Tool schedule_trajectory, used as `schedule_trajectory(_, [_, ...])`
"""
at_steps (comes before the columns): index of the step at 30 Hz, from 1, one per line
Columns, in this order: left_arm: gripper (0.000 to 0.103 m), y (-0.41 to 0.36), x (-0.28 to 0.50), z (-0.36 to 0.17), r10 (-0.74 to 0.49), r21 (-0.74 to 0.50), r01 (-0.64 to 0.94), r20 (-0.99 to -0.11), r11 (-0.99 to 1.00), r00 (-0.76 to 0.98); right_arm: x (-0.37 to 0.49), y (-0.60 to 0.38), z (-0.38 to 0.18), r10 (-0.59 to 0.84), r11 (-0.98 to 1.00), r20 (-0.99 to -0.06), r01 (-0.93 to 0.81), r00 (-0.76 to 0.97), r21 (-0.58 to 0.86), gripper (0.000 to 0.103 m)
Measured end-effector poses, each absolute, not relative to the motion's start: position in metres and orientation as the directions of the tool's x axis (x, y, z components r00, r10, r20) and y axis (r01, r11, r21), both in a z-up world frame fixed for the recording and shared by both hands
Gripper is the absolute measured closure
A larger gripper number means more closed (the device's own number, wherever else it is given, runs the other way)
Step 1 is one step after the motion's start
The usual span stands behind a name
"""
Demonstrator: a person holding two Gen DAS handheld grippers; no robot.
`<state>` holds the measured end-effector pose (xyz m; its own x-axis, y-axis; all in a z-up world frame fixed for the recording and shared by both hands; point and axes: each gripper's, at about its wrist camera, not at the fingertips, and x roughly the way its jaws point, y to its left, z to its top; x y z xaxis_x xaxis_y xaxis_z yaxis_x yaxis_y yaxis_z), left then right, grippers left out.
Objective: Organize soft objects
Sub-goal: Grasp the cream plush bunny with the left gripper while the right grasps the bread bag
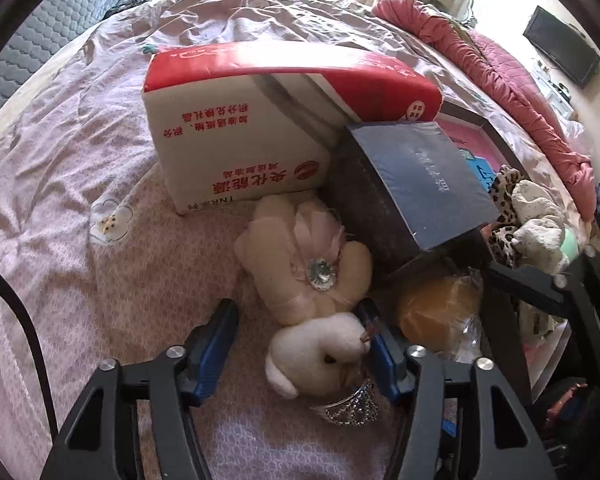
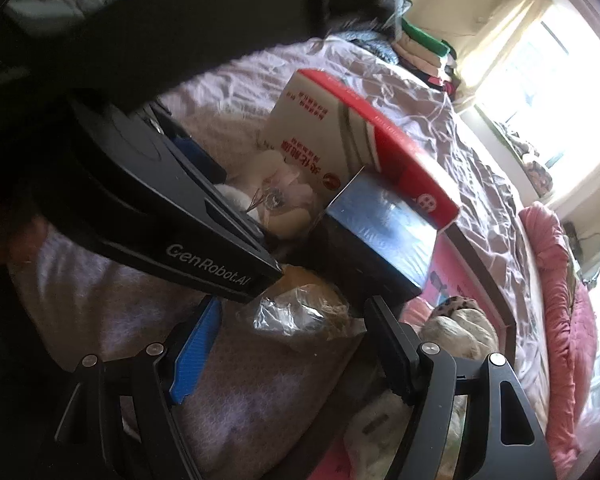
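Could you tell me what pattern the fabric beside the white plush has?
Leopard print fabric, clearest in the left wrist view.

My left gripper (image 1: 298, 344) points steeply down, jaws partly apart, right pad (image 1: 380, 354) touching something. My right gripper (image 2: 290, 354) tilts down too, jaws wide, pads pressing nothing.

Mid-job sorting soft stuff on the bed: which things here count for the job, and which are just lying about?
For the job:
- plush doll, between the left gripper's open jaws
- wrapped orange soft item, ahead of the right gripper
- leopard-print cloth bundle

Lying about:
- red-and-white carton
- dark blue box
- pink quilt
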<state>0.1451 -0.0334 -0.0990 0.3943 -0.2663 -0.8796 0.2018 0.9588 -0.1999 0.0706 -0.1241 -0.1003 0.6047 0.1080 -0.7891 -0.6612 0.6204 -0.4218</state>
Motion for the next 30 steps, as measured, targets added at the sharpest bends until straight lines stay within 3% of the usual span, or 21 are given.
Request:
schedule_trajectory(5, [0.064,-0.031,0.147,-0.103,-0.326,-0.253,0.229,-0.864,0.940,0.383,0.079,-0.120,-0.110,0.111,0.599,-0.805,-0.686,0.582,-0.413,0.029])
schedule_trajectory(13, [0.067,-0.014,0.141,-0.097,-0.375,-0.310,0.216,-0.829,0.926,0.415,0.089,-0.120,-0.113,0.138,0.654,-0.808,-0.665,0.573,-0.360,0.040])
schedule_trajectory(18, [0.067,0.003,0.129,-0.075,-0.368,-0.312,0.196,-0.794,0.930,0.483,0.087,-0.131,-0.101,0.192,0.703,-0.811,-0.654,0.553,-0.280,0.042])
schedule_trajectory(30, [0.067,0.010,0.103,-0.020,-0.312,-0.258,0.178,-0.728,0.950,0.611,0.064,-0.166,-0.026,0.419,0.824,-0.686,-0.566,0.595,0.013,0.042])
